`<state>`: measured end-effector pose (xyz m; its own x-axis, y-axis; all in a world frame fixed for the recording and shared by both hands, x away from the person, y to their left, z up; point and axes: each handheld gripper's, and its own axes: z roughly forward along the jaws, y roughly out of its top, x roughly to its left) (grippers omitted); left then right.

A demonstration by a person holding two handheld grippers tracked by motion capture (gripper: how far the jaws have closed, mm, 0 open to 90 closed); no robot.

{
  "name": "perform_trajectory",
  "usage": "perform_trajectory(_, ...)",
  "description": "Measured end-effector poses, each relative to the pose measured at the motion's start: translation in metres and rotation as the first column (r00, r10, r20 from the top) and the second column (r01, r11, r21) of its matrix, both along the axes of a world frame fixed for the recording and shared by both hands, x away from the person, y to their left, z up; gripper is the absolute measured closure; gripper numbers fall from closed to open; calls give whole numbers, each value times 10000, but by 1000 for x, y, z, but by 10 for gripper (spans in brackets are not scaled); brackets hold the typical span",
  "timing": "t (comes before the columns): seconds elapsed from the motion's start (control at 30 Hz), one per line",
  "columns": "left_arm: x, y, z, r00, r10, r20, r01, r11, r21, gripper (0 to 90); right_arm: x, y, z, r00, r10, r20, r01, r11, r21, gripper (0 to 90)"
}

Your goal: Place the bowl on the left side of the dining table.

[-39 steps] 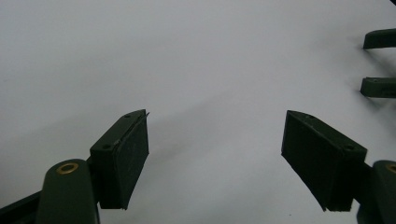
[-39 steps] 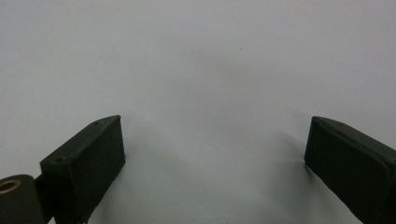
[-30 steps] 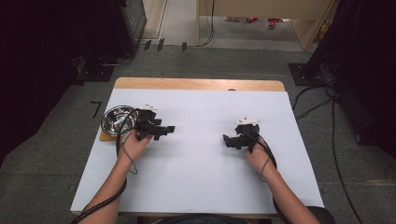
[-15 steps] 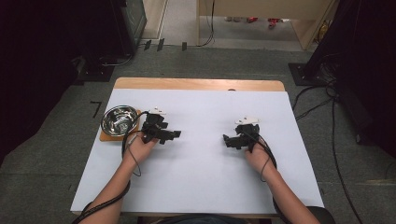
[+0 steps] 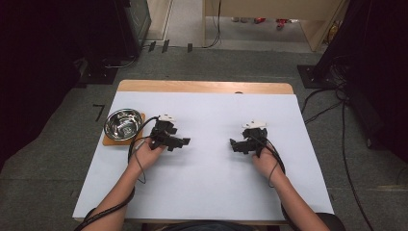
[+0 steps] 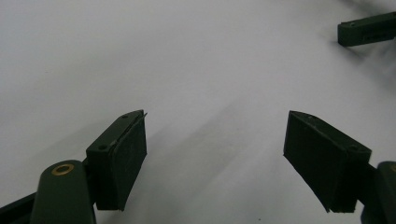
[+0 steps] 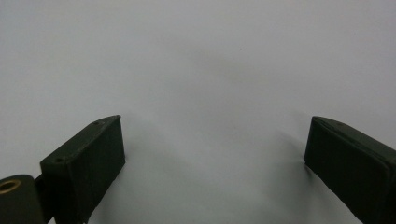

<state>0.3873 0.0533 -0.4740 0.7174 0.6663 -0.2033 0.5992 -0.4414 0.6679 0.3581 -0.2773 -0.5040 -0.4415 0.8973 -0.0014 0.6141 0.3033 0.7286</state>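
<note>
High view: two black two-jaw grippers over white sheet-covered table (image 5: 207, 192), one per hand, well apart, jaws pointing inward at each other.
Left gripper (image 5: 184, 141) left of centre, held in left hand (image 5: 146, 153), jaws wide apart, nothing between. Black cable (image 5: 136, 147) looping off it toward near edge.
Right gripper (image 5: 234, 144) right of centre, held in right hand (image 5: 263, 160), jaws also spread, holding nothing.
Shiny round steel bowl (image 5: 123, 123) at far-left of table, sitting on square brown cork mat (image 5: 109, 140); just left of left gripper, not touching it. Contents of bowl too small to tell.
Strip of bare light wood (image 5: 202, 86) along far edge of table, beyond sheet.

Left gripper view: both black pads (image 6: 128, 154) standing wide, bare white sheet between and below. Tip of the other gripper's jaw far off at top right.

Right gripper view: pads (image 7: 100, 158) wide apart, plain white sheet between, faint shadows under each.
</note>
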Motion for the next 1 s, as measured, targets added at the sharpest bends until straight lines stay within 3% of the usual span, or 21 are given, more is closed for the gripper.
perform_trajectory(0.1, -2, -4, -1, 9996, -167, 210, 164, 9998, 148, 213, 0, 0, 0, 10000, -8, -3, 8, 10000, 2, 47)
perform_trajectory(0.33, -5, -11, -3, 9990, -418, 136, 417, 9991, 66, 212, 0, 0, 0, 10000, -2, -6, 2, 10000, 1, 47)
perform_trajectory(1.0, -14, -31, -13, 9901, -1342, 422, 1314, 9893, 628, 189, 0, 0, 0, 10000, -3, -3, 3, 10000, 0, 47)
